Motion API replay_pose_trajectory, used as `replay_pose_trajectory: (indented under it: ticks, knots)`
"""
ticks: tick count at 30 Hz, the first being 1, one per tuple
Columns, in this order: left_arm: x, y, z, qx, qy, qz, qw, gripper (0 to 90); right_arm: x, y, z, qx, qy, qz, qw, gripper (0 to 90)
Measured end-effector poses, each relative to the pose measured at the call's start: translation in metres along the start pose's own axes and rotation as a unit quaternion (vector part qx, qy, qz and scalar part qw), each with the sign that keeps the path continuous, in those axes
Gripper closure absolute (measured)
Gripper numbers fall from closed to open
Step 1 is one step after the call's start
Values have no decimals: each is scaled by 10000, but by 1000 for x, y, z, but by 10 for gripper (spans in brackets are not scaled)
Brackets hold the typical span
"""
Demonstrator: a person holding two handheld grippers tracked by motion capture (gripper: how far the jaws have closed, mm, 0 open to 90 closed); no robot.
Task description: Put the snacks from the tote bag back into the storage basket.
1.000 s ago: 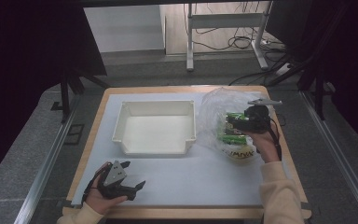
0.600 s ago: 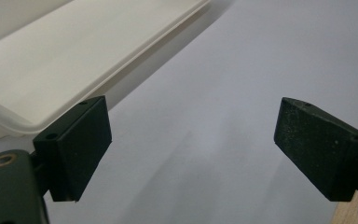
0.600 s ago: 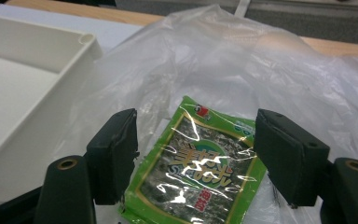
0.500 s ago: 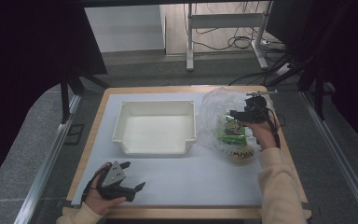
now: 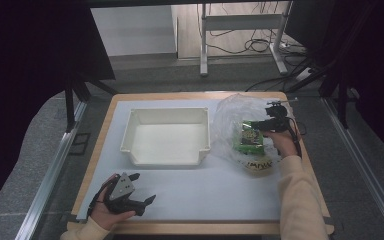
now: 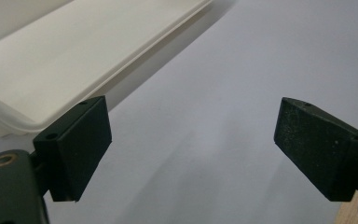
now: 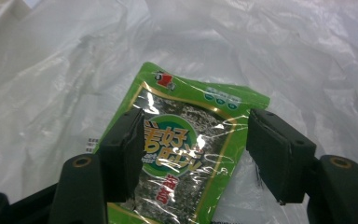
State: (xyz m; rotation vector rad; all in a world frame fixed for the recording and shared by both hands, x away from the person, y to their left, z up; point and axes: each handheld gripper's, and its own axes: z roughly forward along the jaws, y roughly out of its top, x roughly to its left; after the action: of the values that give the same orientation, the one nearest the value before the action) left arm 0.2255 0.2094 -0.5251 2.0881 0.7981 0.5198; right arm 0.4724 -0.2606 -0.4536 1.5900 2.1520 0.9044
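Note:
A green seaweed snack packet [image 5: 250,138] lies on a crumpled clear plastic bag [image 5: 232,117] at the table's right. My right gripper [image 5: 261,128] hovers at the packet's far right corner, pointing left. In the right gripper view the packet [image 7: 191,140] lies flat under my right gripper [image 7: 196,158], whose jaws stand open across it. Near the front left edge, my left gripper [image 5: 144,188] rests open in the hand. In the left gripper view my left gripper [image 6: 191,149] has only the white mat between its jaws.
A white tray [image 5: 130,131] stands in the middle of the table, and its rim [image 6: 121,65] lies just ahead of the left gripper. A yellowish packet [image 5: 258,164] lies just in front of the green one. Cables and a metal stand are on the floor beyond.
The right gripper has shifted slightly over the bag and now sits right at the green packet. The left gripper has not moved.

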Motion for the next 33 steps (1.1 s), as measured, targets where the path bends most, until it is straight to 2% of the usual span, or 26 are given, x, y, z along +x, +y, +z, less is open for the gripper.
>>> replay_pose_trajectory:
  ticks: [2,9,19,24,25,33]
  knots:
    - [0,0,0,-3,-3,0,10000,109,-3,-1,3,108,-64,37,9999,407]
    - [0,0,0,-9,-1,-2,10000,109,-8,-4,10,381,-61,103,9992,454]
    - [0,0,0,1,-7,14,10000,109,-12,-6,15,566,-89,156,9982,467]
    - [0,0,0,3,-7,11,10000,109,-15,-7,21,713,-45,262,9971,505]
    - [0,0,0,3,-5,11,10000,109,-17,-8,23,788,-20,346,9963,522]
    - [0,0,0,3,-10,13,10000,109,-21,-10,28,1032,16,464,9936,596]
